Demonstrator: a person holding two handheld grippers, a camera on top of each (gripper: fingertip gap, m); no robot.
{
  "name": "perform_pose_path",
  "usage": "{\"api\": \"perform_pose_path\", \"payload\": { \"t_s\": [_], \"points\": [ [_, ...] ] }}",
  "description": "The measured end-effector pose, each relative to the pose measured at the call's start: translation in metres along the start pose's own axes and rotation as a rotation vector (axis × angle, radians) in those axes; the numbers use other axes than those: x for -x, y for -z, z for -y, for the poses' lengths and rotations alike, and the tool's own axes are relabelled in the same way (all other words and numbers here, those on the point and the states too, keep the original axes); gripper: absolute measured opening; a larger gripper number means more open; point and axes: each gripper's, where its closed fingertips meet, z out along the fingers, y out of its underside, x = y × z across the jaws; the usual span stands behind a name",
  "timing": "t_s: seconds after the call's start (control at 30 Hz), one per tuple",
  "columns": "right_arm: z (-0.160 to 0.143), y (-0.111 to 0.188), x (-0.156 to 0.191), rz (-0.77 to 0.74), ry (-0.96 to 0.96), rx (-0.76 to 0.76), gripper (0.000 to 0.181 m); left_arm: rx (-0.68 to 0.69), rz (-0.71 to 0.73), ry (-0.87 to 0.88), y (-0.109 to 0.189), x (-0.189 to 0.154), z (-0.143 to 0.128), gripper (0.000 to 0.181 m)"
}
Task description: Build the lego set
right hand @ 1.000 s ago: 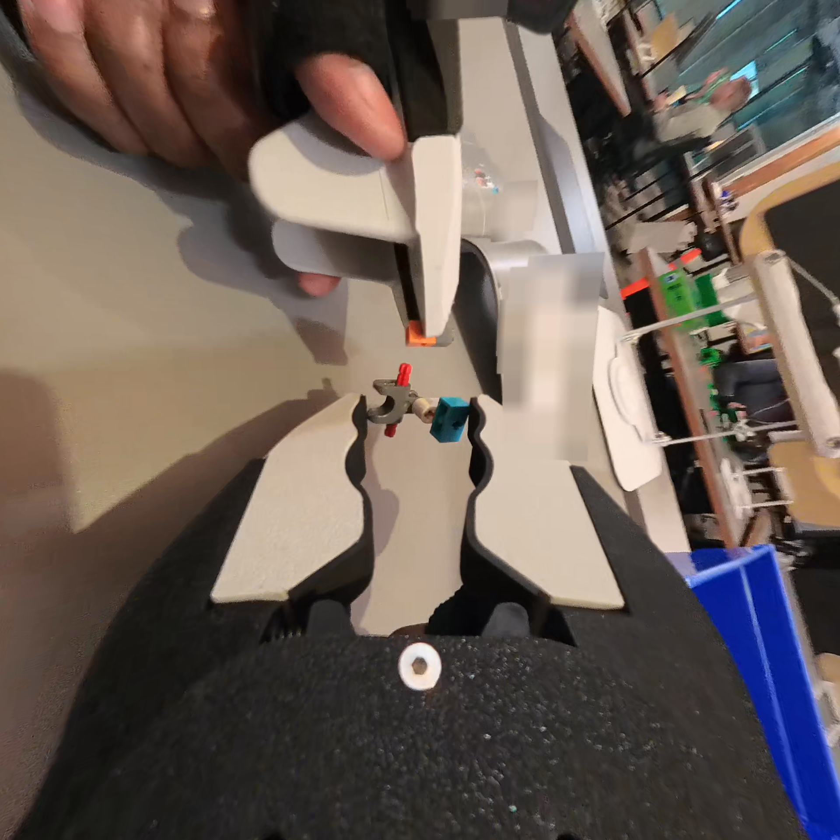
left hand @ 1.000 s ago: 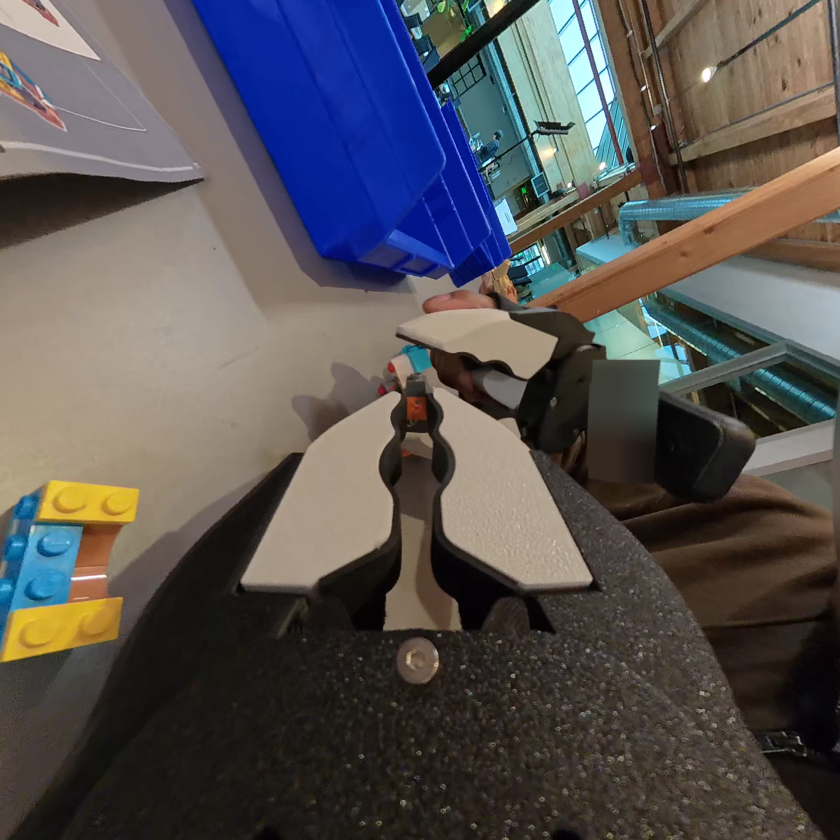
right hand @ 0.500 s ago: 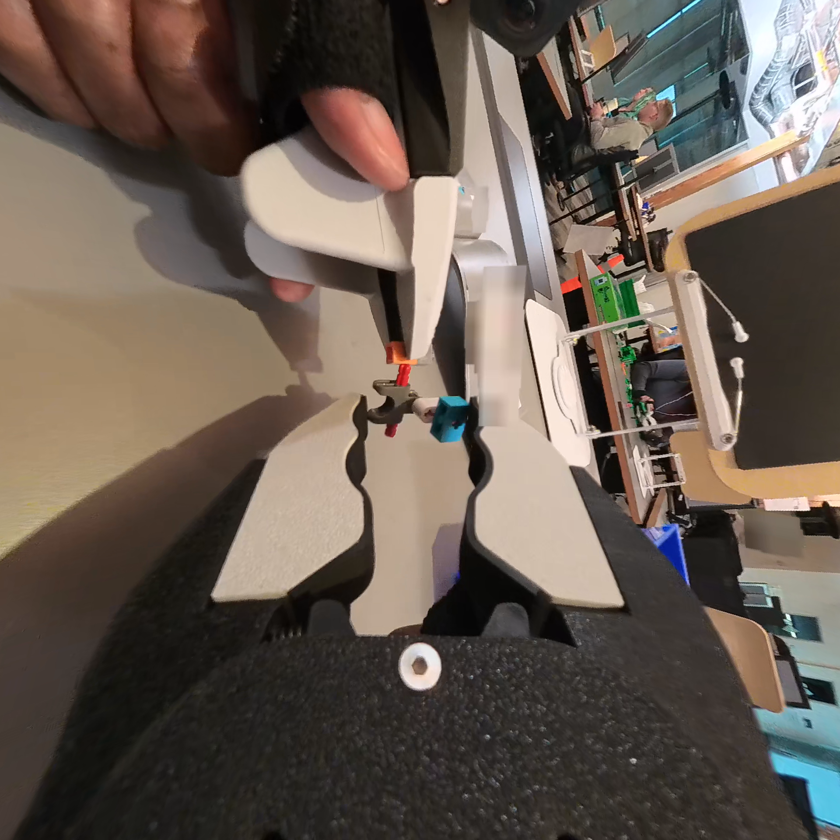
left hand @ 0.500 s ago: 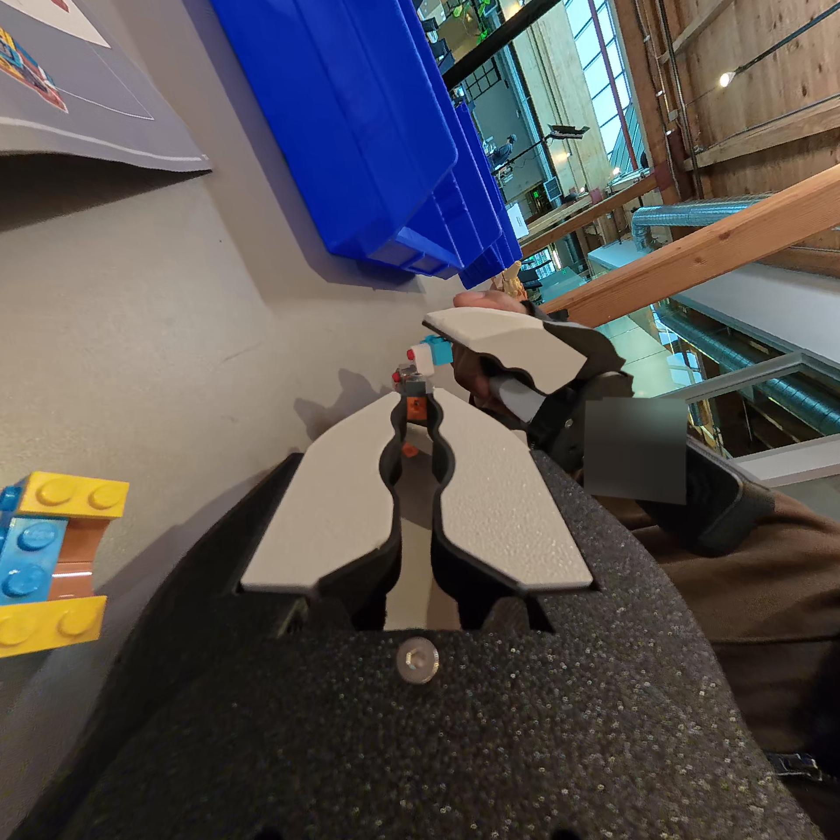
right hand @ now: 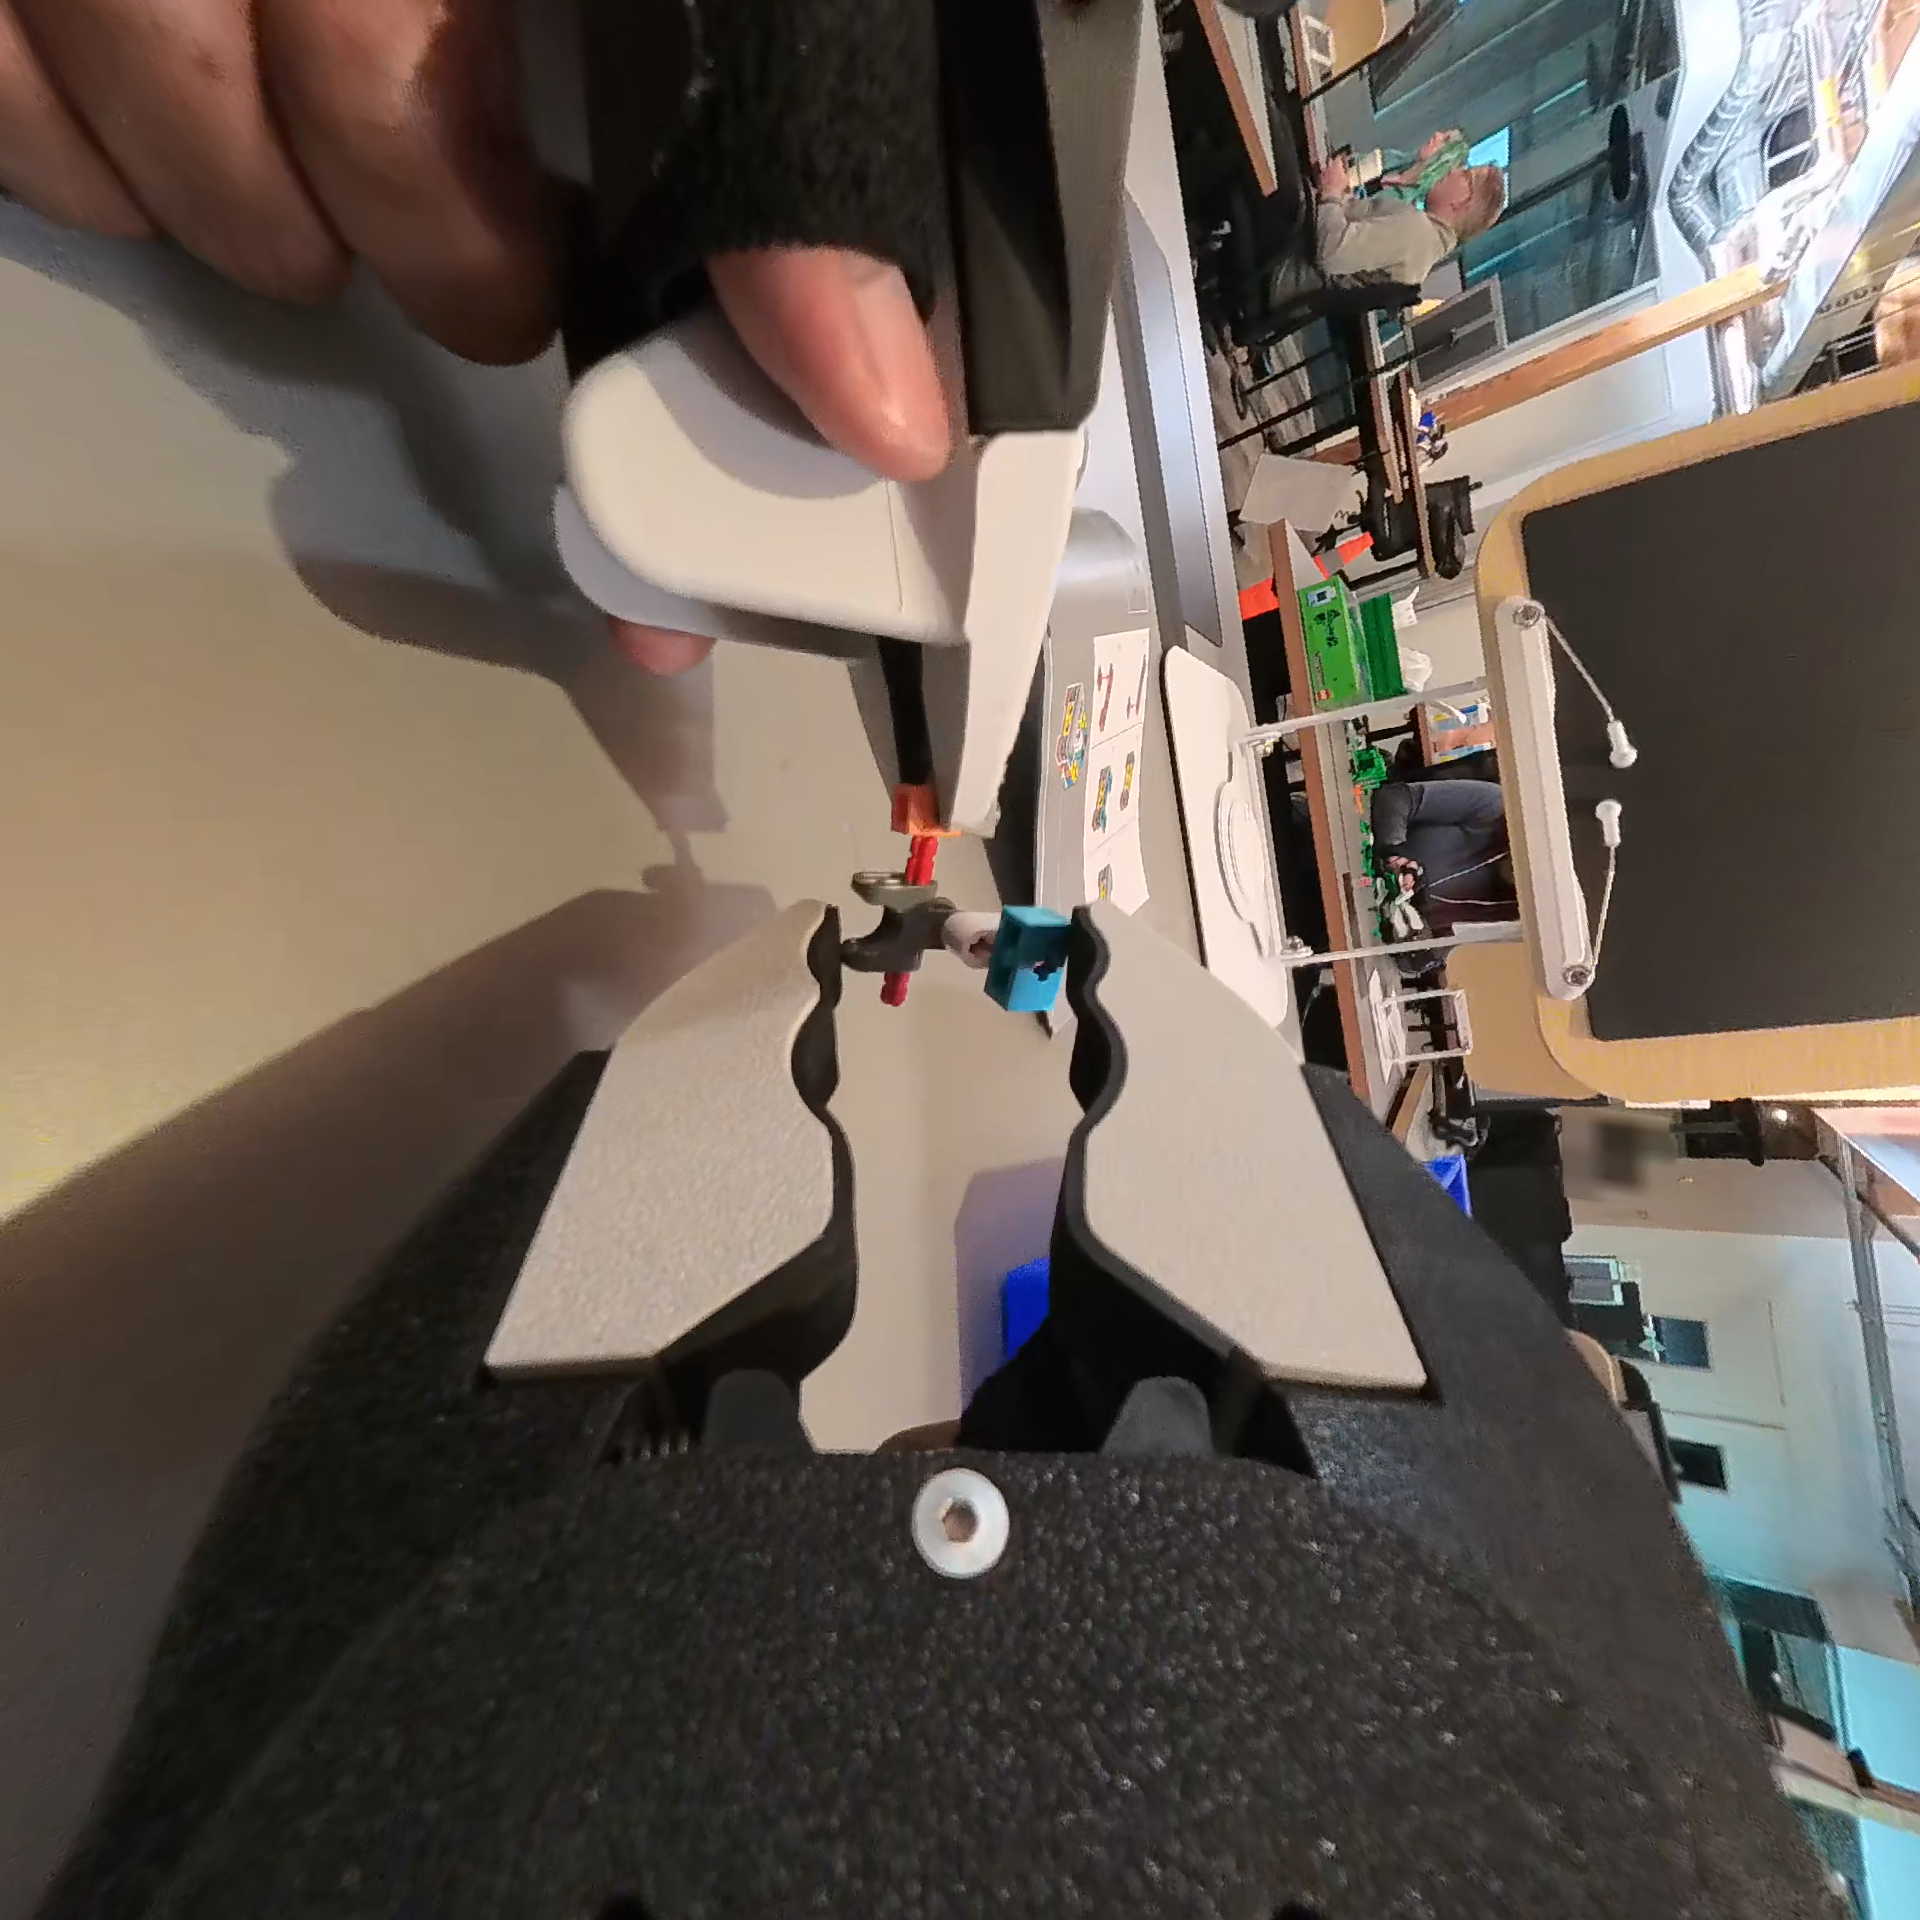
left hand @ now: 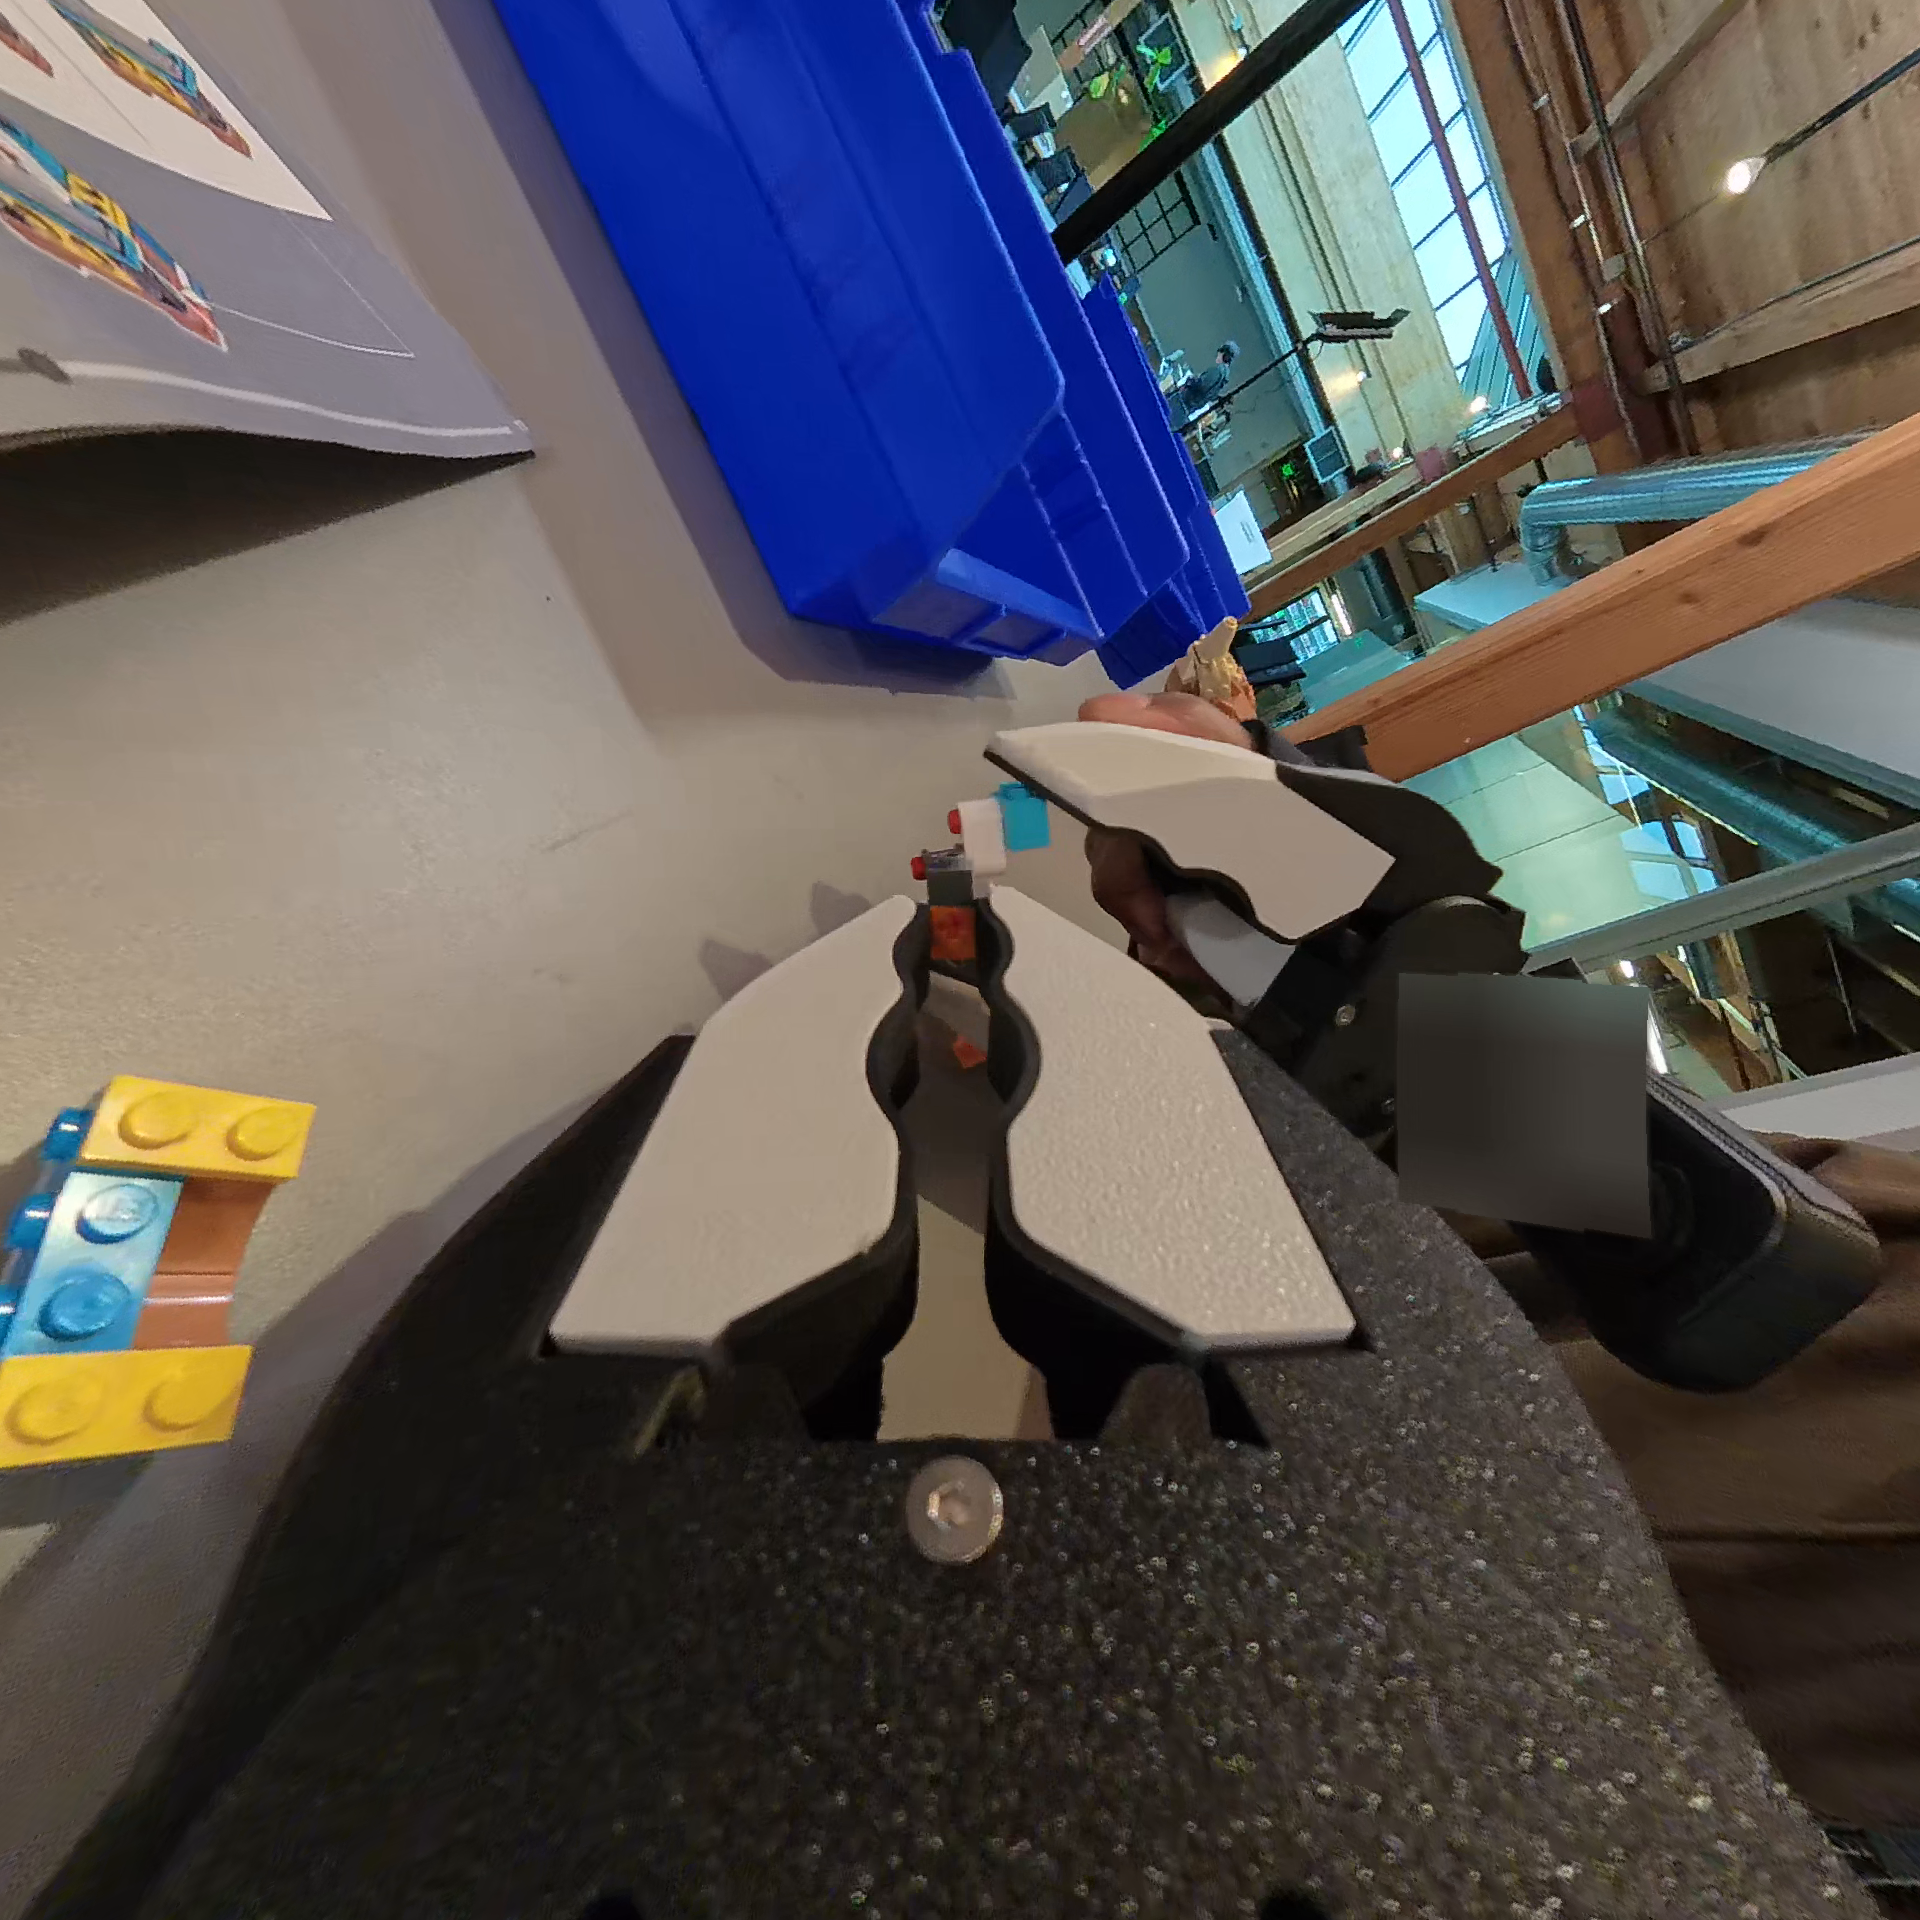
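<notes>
My left gripper (left hand: pixel 953 914) is shut on a small orange and grey piece (left hand: pixel 953 932) at its tips. In the right wrist view it comes in from the top with the orange piece (right hand: pixel 916 812) showing at its tips. My right gripper (right hand: pixel 951 935) is shut on a small assembly (right hand: pixel 940 940): a grey connector, a red pin, a white part and a teal block (right hand: pixel 1027 956). The assembly spans the gap between the fingertips. The orange piece meets the top end of the red pin (right hand: pixel 921 858). In the left wrist view the assembly (left hand: pixel 982 831) sits just beyond my left fingertips.
A yellow, blue and brown brick build (left hand: pixel 135 1257) lies on the table at the left. Blue bins (left hand: pixel 831 312) line the far side. An instruction sheet (left hand: pixel 156 208) lies at the upper left. A tiny orange piece (left hand: pixel 968 1052) lies on the table under my left fingers. The grippers are tip to tip, or close to it.
The left gripper's orange piece has closed the gap to the assembly's red pin and now touches it. Both grippers stayed shut on their parts.
</notes>
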Motion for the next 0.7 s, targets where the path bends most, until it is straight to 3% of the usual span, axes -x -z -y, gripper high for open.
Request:
{"api": "perform_pose_path", "payload": {
  "t_s": [0.33,0.7],
  "points": [
    [0.002,0.001,-0.002,-0.003,0.001,0.004,0.042,0.007,-0.005,-0.003,-0.001,-0.001,0.000,0.008],
    [0.010,0.005,-0.004,-0.056,0.108,-0.047,0.041,0.021,-0.102,0.120,0.002,-0.004,0.000,0.008]
  ]
}}
